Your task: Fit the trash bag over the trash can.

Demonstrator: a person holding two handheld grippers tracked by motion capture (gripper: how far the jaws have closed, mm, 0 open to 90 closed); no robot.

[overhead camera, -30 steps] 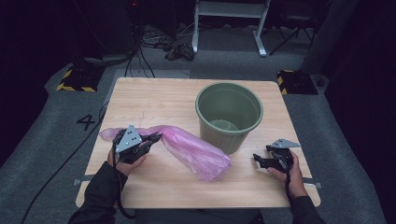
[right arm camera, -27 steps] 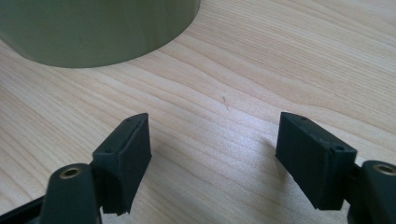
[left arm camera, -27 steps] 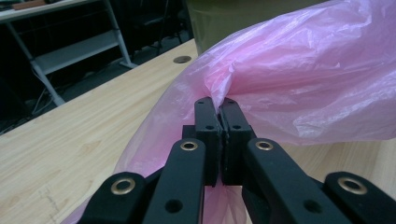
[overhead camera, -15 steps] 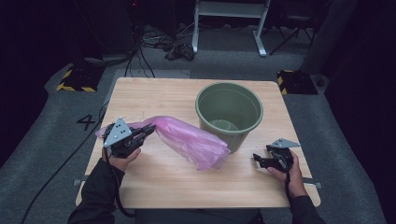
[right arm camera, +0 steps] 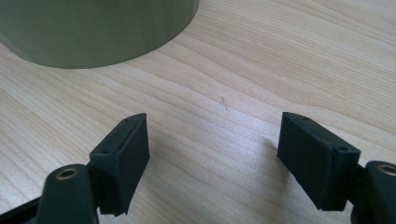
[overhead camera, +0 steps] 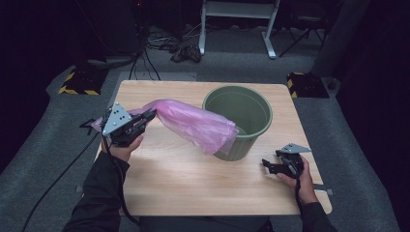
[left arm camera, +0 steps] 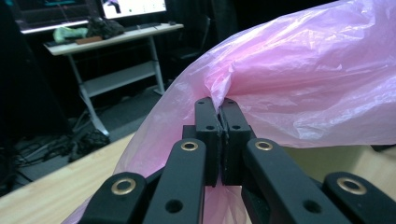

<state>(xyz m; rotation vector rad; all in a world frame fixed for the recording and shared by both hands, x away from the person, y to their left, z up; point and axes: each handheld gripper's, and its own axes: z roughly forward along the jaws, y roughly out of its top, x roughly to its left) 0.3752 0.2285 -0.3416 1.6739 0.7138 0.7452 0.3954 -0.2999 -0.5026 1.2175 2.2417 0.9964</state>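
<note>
Your right gripper (overhead camera: 271,166) rests wide open and empty just in front of the green bin (overhead camera: 240,120). Your left gripper (overhead camera: 145,118), left of the bin, pinches the pink bag (overhead camera: 196,123), which drapes against the bin's rim. You're mid-lift; next, grab an edge and open the bag over the bin.

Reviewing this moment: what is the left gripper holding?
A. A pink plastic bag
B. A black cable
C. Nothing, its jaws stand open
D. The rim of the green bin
A. In the left gripper view the left gripper has its jaws shut on a fold of the pink plastic bag, which the high view shows raised off the table beside the green bin.
</note>
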